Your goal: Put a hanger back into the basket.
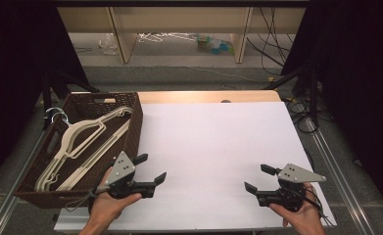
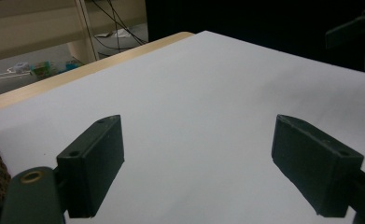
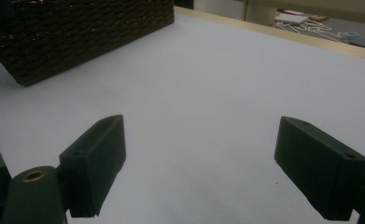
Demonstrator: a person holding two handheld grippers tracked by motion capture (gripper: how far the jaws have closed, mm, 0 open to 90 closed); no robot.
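Observation:
A dark wicker basket [image 1: 132, 128] stands at the table's left edge and holds several white clothes hangers [image 1: 81, 142]. My left gripper [image 1: 151, 169] hovers just right of the basket's near corner, open, with nothing between its jaws. My right gripper [image 1: 258, 178] sits near the front right of the white table sheet [image 1: 213, 142], open and empty too. In the left gripper view my left gripper [image 2: 199, 158] has wide-apart jaws over bare white sheet. In the right gripper view my right gripper [image 3: 201, 163] points toward the basket [image 3: 77, 32] at upper left.
A wooden table edge [image 1: 208, 96] runs along the far side of the sheet. Beyond it stand shelf legs [image 1: 120, 34] with cables and clutter on the floor. Black curtains flank both sides. Metal rails run beside the table.

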